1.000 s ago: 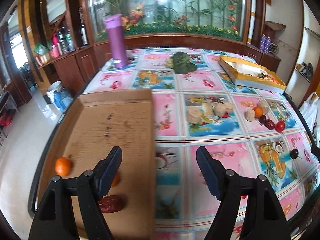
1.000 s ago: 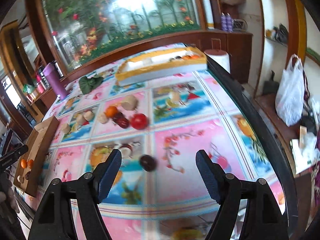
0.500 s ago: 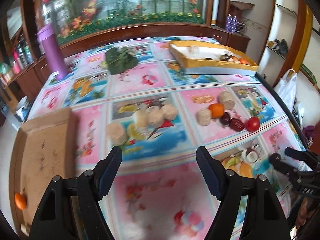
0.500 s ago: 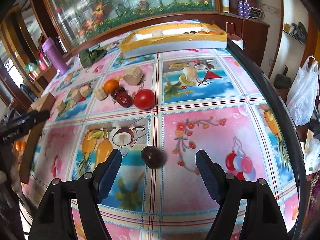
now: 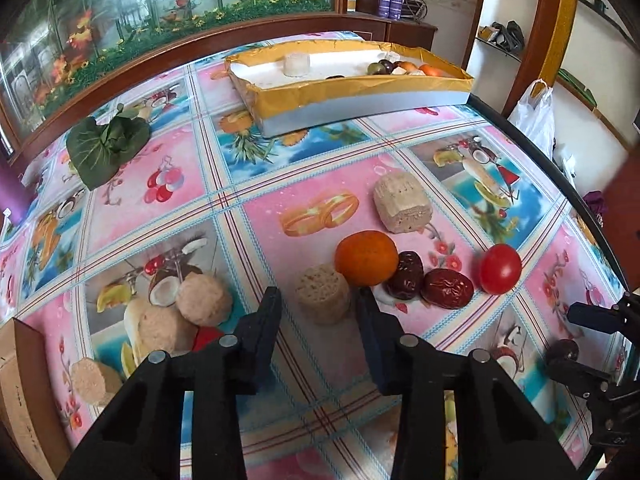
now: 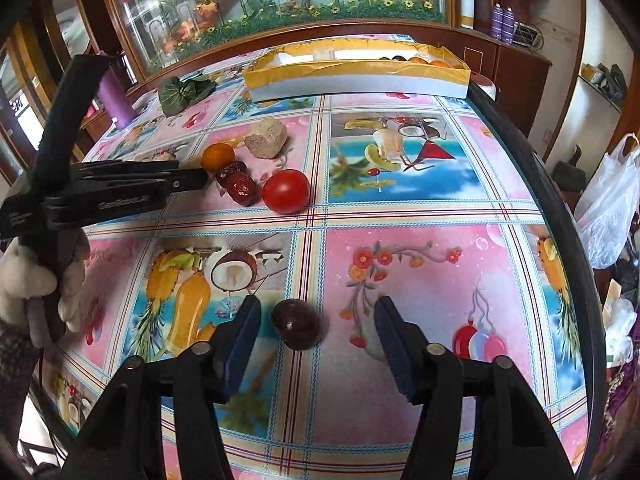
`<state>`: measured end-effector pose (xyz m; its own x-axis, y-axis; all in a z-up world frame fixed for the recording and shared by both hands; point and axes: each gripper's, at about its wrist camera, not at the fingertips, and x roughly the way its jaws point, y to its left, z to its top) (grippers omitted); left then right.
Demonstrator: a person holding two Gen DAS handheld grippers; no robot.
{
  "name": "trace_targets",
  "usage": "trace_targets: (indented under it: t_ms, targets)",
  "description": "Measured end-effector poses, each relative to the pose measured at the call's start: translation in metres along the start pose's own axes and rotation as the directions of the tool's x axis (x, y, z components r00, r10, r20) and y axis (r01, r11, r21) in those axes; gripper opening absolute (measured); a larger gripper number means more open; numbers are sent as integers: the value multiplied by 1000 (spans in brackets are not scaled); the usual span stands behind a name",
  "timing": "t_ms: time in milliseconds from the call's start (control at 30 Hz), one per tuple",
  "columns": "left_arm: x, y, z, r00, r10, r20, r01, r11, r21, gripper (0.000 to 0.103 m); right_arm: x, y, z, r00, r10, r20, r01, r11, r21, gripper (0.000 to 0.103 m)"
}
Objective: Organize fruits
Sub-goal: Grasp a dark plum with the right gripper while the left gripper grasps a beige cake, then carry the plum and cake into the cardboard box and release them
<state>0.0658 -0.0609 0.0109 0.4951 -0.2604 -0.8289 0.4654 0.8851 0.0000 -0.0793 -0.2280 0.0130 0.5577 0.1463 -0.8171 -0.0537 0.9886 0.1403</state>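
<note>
My left gripper is open, its fingers either side of a beige round cake piece on the table. Just beyond lie an orange, two red dates and a red tomato. My right gripper is open around a dark purple fruit that rests on the tablecloth, nearer the left finger. The left gripper also shows in the right wrist view, near the orange. The right gripper also shows in the left wrist view.
A yellow-rimmed white box with several fruits stands at the far side. A cardboard tray lies at the left edge. Several beige cake pieces, a green leafy bundle, a purple bottle and a table edge on the right.
My left gripper has swung right from the cardboard tray to the fruit cluster and closed in on the cake piece. My right gripper has come down around the dark fruit.
</note>
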Motion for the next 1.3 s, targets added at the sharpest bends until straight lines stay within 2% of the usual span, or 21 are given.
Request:
trace_targets:
  t_ms: [67,167,300,467,667,867,1067,1300]
  targets:
    - [1,-2,1,1000,4,-2,-4,1000,12,36,0,0,1,1000,-10,2,10,1000,-11,50]
    - [1,-5,1,1000,11,3,-11,1000,26,26,1,4,1,1000,10,4,-10,1000,-21,35]
    - [-6,-5,-4,1000,-3,9,3,1000,6,26,1,13,0,1000,3,1,-3,999,-41,25]
    - [-35,2,-17,998,-14,56,16,999,-38,26,-7,18,-2,1000,13,10,-13,999,-37,25]
    - [-94,24,-44,989,-29,145,44,994,-103,26,-25,32,-5,999,30,42,-28,999,-44,25]
    - [-153,74,-83,978,15,208,30,976,-214,26,-43,67,0,995,65,73,-57,993,-101,25]
    - [-199,144,-129,965,159,210,-76,932,-354,26,-50,128,16,980,183,77,-166,968,-187,25]
    - [-209,235,-175,959,271,86,-188,831,-524,27,-42,229,39,942,332,44,-301,898,-322,25]
